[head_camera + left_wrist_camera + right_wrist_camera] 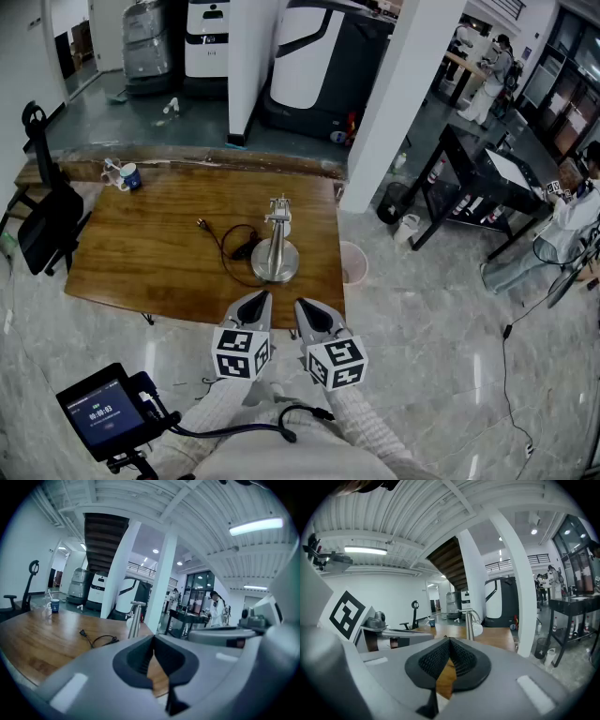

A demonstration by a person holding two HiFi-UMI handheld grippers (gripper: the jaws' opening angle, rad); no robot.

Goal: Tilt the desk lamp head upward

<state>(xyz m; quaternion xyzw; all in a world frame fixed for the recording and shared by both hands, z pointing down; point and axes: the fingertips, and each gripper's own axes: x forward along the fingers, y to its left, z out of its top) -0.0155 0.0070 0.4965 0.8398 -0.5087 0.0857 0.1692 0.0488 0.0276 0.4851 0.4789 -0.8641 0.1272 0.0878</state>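
Note:
The desk lamp [275,259] stands on the wooden table [141,253] near its right front corner, with a round metal base, an upright metal stem and a small white head at the top. Its black cord [234,246] coils to the left of the base. Both grippers hover side by side just off the table's front edge, short of the lamp. My left gripper [260,299] is shut with nothing in it, and so is my right gripper [302,307]. The lamp's stem [134,619] rises beyond the left jaws, and the lamp [469,623] shows beyond the right jaws.
A blue mug [130,176] sits at the table's far left corner. A black chair [47,220] stands left of the table and a small bin [352,262] at its right side. A white pillar [403,103], a black bench [478,178] and people lie to the right.

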